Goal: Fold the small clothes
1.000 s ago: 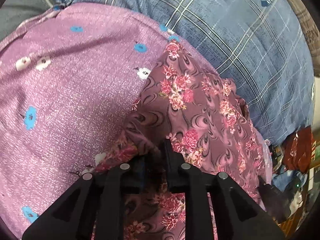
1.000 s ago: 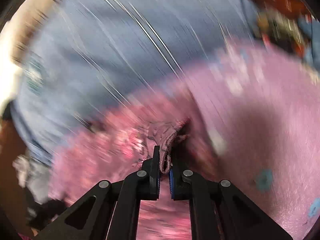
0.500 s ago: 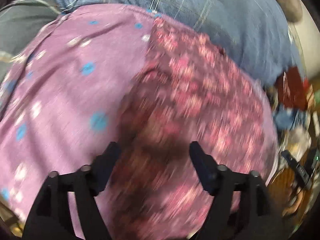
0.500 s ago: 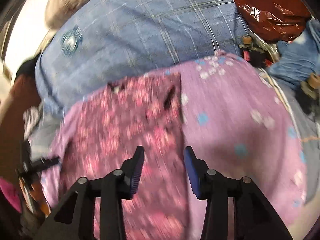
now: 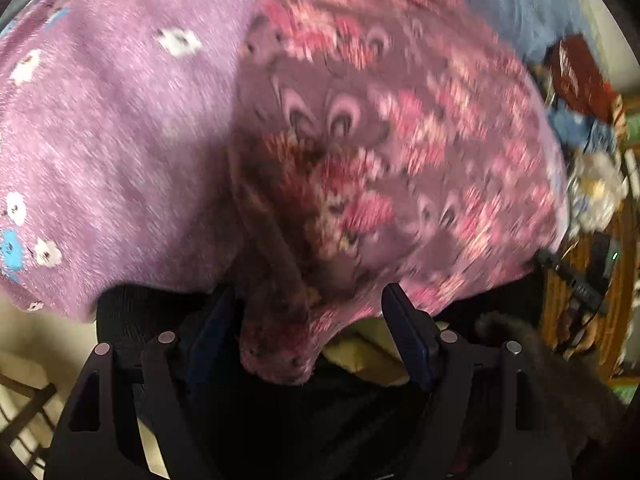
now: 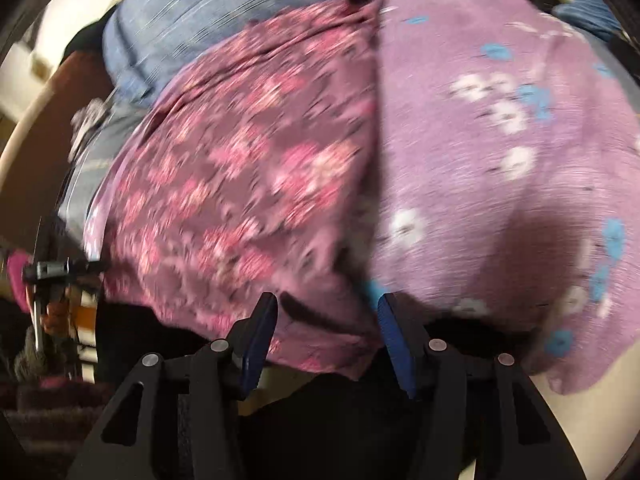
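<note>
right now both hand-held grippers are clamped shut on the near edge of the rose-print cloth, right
Not quite: neither is clamped. The left hand-held gripper stands open and the right hand-held gripper is opening; the rose-print cloth edge lies loose between the fingers, as both wrist views show.

Left wrist view: taken from behind the left gripper [image 5: 306,320], aimed steeply down, close over the floral garment [image 5: 380,152] on the purple cloth [image 5: 112,140]. Right wrist view: taken from behind the right gripper [image 6: 326,326], likewise steep and close. Shared by the 2 views: floral garment [image 6: 240,184], purple cloth [image 6: 500,184], blue plaid sheet [image 6: 224,4].
</note>
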